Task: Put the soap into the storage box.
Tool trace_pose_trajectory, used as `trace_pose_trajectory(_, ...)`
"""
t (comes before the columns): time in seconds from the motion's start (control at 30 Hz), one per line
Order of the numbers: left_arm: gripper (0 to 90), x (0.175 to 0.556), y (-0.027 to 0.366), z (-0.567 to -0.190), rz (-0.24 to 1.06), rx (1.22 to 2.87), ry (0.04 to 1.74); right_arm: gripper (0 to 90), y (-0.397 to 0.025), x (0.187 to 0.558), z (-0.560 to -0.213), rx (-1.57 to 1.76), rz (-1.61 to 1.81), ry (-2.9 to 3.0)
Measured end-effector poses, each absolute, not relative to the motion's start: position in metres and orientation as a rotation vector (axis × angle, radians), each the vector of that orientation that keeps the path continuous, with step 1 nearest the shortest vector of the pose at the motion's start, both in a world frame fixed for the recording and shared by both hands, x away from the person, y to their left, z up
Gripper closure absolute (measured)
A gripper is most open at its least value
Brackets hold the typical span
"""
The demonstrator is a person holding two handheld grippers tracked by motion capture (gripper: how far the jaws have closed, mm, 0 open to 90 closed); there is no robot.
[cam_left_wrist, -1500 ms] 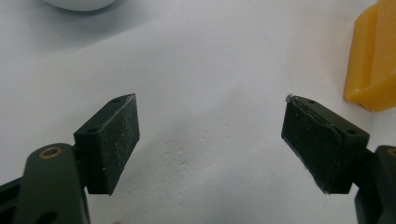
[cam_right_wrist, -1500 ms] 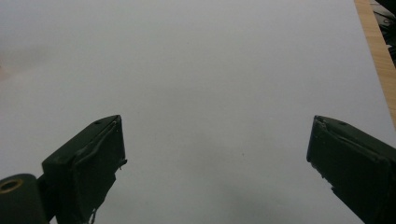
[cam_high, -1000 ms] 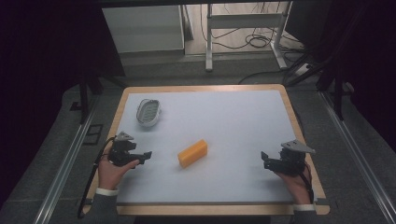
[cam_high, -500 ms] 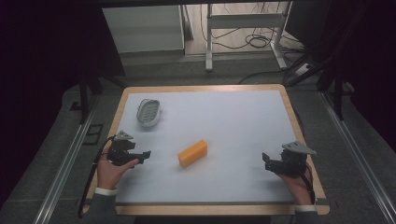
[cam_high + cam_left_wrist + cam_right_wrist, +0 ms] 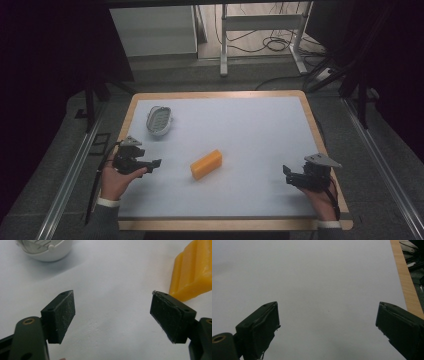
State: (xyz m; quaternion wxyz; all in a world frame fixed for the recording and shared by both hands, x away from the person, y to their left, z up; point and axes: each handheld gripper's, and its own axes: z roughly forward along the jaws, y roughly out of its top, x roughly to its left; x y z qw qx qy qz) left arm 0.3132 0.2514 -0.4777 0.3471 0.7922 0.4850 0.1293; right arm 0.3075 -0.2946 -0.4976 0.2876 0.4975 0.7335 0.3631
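Orange block (image 5: 206, 164) lies flat on the white table (image 5: 250, 130), roughly mid-table, long side running diagonally; nothing touches it. Left gripper (image 5: 150, 164) sits near the block on its left side, jaws spread wide and aimed its way, probably lined up for a grab across the block's narrow width. In the left gripper view the block (image 5: 193, 272) is just beyond the right-hand jaw, not between the jaws, so no grasp yet. Right gripper (image 5: 289, 175) is well apart from the block on its right side, jaws wide too, holding nothing; looks parked out of the way. White oval dish (image 5: 159, 120) sits beyond the block toward the far-left corner, likely the drop spot, judging by layout. Dish (image 5: 45, 248) is cut off at the top edge in the left gripper view; its contents are hard to read. Block's far end is cropped there as well. Right gripper view (image 5: 325, 322) gives bare table plus the wooden edge (image 5: 405, 277).
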Motion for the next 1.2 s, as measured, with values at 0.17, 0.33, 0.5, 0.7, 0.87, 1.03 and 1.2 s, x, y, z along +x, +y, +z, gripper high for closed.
trace_pose_trajectory(0.17,20.3,0.316,0.248,-0.468,0.335,2.059,1.235,5.2,-0.296,0.306,-0.497,1.345,0.970,1.960)
trace_pose_trajectory(0.33,20.0,0.317,0.242,-0.456,0.337,2.068,1.209,5.2,-0.300,0.304,-0.493,1.349,0.975,1.939)
trace_pose_trajectory(0.5,19.6,0.317,0.239,-0.449,0.334,2.087,1.195,5.4,-0.301,0.303,-0.490,1.358,0.968,1.927)
trace_pose_trajectory(0.7,19.8,0.319,0.234,-0.439,0.344,2.087,1.182,5.5,-0.300,0.303,-0.491,1.369,0.951,1.932)
trace_pose_trajectory(0.87,20.0,0.319,0.225,-0.432,0.358,2.098,1.146,5.5,-0.301,0.303,-0.492,1.379,0.944,1.923)
trace_pose_trajectory(1.03,20.0,0.322,0.217,-0.429,0.350,2.118,1.129,5.5,-0.301,0.304,-0.492,1.376,0.941,1.930)
trace_pose_trajectory(1.2,19.7,0.325,0.210,-0.427,0.350,2.140,1.103,5.5,-0.300,0.304,-0.493,1.374,0.936,1.931)
